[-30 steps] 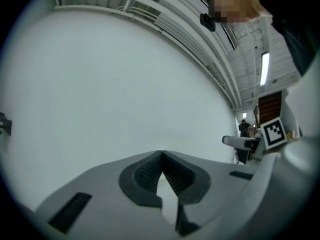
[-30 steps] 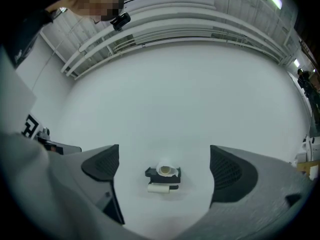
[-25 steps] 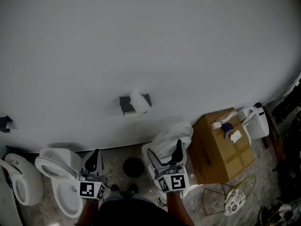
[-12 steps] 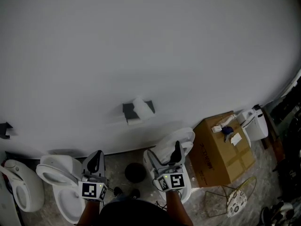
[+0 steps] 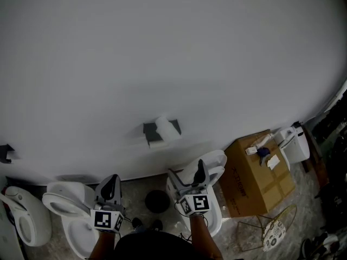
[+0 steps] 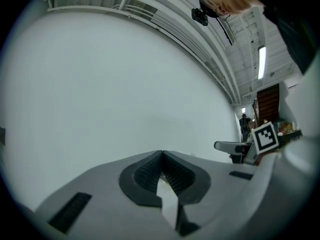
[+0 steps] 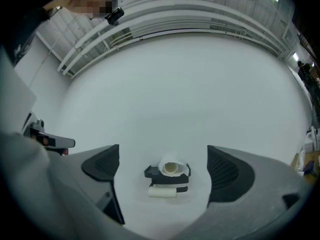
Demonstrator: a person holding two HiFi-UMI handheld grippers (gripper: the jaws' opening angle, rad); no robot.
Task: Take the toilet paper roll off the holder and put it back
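A white toilet paper roll [image 5: 164,129] sits on a dark wall holder [image 5: 149,130] on the white wall; in the right gripper view the toilet paper roll [image 7: 170,167] rests atop the holder [image 7: 167,175], with a second white roll [image 7: 163,192] just below. My right gripper [image 5: 185,173] is open, well short of the wall, its jaws framing the holder. My left gripper [image 5: 110,182] is shut and empty, low at the left, pointing at bare wall [image 6: 110,94].
Below stand a white toilet [image 5: 65,210] at left and another toilet [image 5: 212,169] under the right gripper. A cardboard box [image 5: 255,172] with small items sits at right. A dark round object [image 5: 157,200] lies on the floor between the toilets.
My right gripper has risen slightly toward the wall holder. The head view has shifted, so the holder sits lower in the frame. The left gripper has barely moved.
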